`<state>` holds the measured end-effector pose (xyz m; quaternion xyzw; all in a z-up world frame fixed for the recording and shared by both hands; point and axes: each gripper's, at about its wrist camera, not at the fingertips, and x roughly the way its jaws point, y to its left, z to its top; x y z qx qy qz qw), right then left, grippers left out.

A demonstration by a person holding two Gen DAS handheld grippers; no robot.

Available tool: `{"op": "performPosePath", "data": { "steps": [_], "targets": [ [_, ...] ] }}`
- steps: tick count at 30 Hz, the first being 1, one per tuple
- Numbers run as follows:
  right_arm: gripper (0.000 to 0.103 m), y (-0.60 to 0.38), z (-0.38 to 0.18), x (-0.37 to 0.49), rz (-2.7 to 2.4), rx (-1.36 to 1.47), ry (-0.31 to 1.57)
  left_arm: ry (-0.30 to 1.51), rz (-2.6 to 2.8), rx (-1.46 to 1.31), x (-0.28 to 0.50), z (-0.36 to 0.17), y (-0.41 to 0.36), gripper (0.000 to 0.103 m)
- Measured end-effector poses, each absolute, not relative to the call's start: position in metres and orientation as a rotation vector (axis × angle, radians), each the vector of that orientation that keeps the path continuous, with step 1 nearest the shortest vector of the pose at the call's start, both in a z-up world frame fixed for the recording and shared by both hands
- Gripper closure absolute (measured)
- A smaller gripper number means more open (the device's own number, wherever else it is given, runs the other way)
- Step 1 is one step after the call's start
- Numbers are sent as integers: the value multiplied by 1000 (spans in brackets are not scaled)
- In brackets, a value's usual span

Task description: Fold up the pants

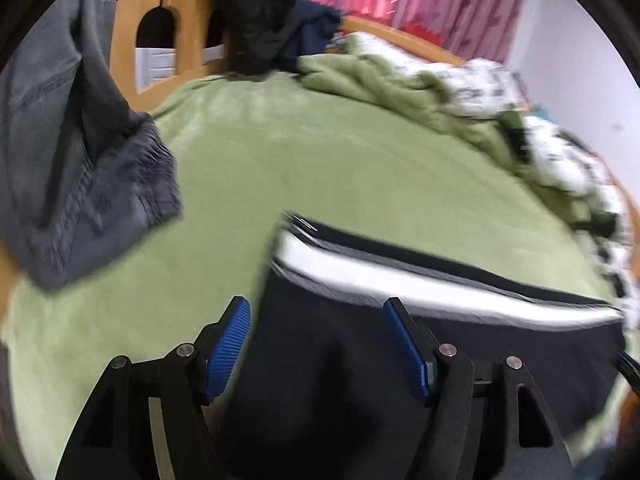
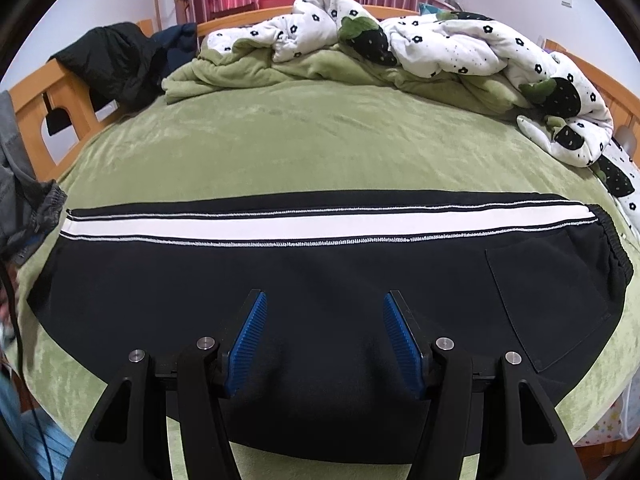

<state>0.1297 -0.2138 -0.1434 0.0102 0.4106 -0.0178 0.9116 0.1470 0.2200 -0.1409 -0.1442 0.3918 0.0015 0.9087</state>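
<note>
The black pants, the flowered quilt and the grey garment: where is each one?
Black pants [image 2: 320, 272]: right wrist view, on the dark cloth below the white stripe.
Flowered quilt [image 2: 460, 44]: right wrist view, on its white top.
Grey garment [image 1: 92, 184]: left wrist view, on its hanging end.

One black pants [image 2: 320, 276], one grey garment [image 1: 80, 160], two grippers [image 1: 316, 344] [image 2: 322, 336].

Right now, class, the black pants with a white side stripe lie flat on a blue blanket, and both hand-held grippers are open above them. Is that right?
Not quite: the blanket is green, not blue, as the right wrist view shows clearly. The rest stands: the black pants with the white stripe lie flat on it, and the left hand-held gripper and right hand-held gripper are open above them.
</note>
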Motion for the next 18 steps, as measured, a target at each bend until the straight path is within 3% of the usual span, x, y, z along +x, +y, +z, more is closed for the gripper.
{"op": "performPosePath", "data": {
  "steps": [5,9,12,15,18],
  "targets": [
    [43,-220,-144,129,-40,49,849,758,-146,-422,68,-147,193,36],
    [43,-228,-145,131,-46,90,863,810,-153,-689,36,-195,201,39],
    [43,-231,-145,130,-55,108,860,775,-143,-895,34,-230,220,47],
    [43,-227,-142,128,-73,74,848,732,-165,-951,43,-235,223,47],
    [43,-225,-138,124,-94,42,834,716,-132,-1000,69,-242,225,57]
  ]
}}
